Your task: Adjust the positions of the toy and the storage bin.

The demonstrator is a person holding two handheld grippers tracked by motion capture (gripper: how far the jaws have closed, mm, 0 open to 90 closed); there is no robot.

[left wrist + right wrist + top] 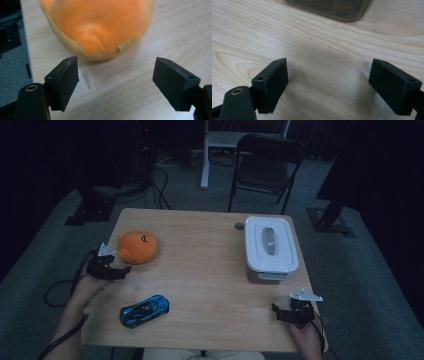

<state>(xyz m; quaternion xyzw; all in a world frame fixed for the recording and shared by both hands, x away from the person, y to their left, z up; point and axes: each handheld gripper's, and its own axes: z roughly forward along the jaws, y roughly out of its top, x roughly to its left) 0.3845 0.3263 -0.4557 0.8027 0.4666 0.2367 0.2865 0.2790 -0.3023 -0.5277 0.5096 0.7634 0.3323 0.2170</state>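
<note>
While both claws stood wide and empty, the left one faced the orange plush.

As seen from the left gripper view, the left claw (115,82) hung low over the counter (150,37) with its jaws wide apart, and the orange plush toy (97,25) lay just beyond them toward 12 o'clock, near but not touching; from above its long axis ran roughly 9 to 3 o'clock, and the left hand was plainly the nearer one. At 5 o'clock on the counter the right claw (290,312) also gaped empty. A blue toy car (144,310) sat at 7 o'clock, a lidded white box (270,247) at 2 o'clock. Beyond the pale wood lay grey carpet (190,190), a folding chair (267,162) and dark surroundings.
</note>
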